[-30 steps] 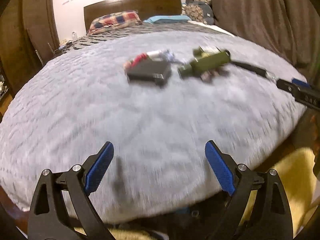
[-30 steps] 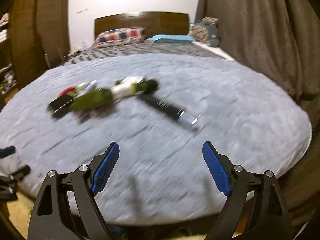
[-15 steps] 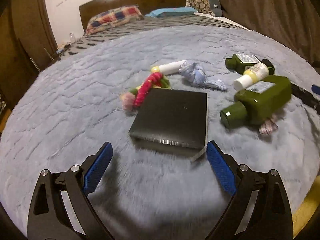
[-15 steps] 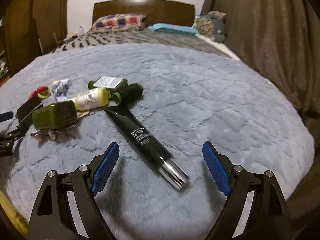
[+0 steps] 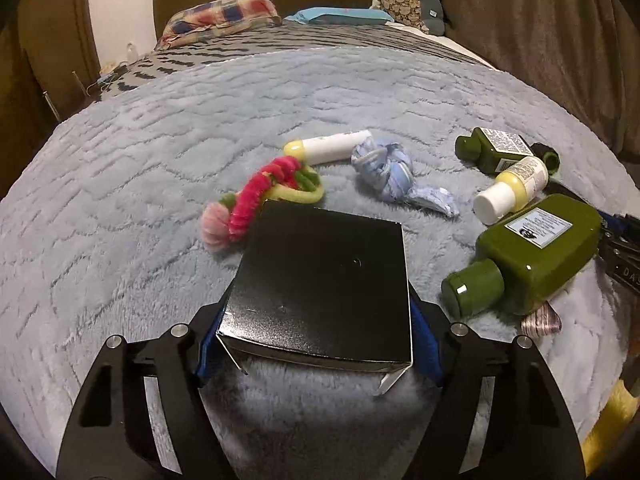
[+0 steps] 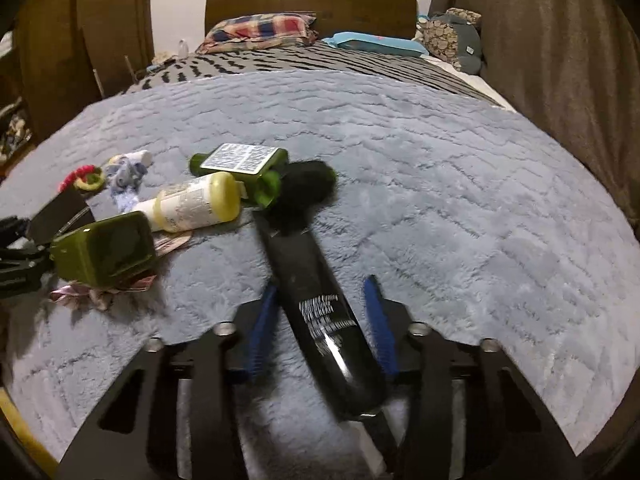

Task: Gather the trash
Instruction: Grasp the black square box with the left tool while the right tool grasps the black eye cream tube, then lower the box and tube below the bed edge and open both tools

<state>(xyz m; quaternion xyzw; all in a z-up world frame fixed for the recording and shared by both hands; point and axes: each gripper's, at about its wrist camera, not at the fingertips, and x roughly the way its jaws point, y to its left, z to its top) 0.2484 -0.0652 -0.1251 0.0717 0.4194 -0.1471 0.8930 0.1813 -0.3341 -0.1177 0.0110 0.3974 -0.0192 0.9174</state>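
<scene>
Now that you've closed in from open air, your left gripper [image 5: 316, 344] straddles the box [image 5: 324, 284] and your right gripper [image 6: 320, 332] the tube [image 6: 316, 300] running to 11 o'clock, jaws narrowed yet whether clamped I cannot tell, so both pickups look imminent

Glossy black square cardboard box [image 5: 320, 276]; olive-green plastic bottle with white label [image 5: 532, 252]; pale grey-blue plush blanket [image 5: 160, 152]; red-and-blue checked pillow [image 5: 218, 14] far; black glossy tube with white lettering [image 6: 320, 300].
</scene>
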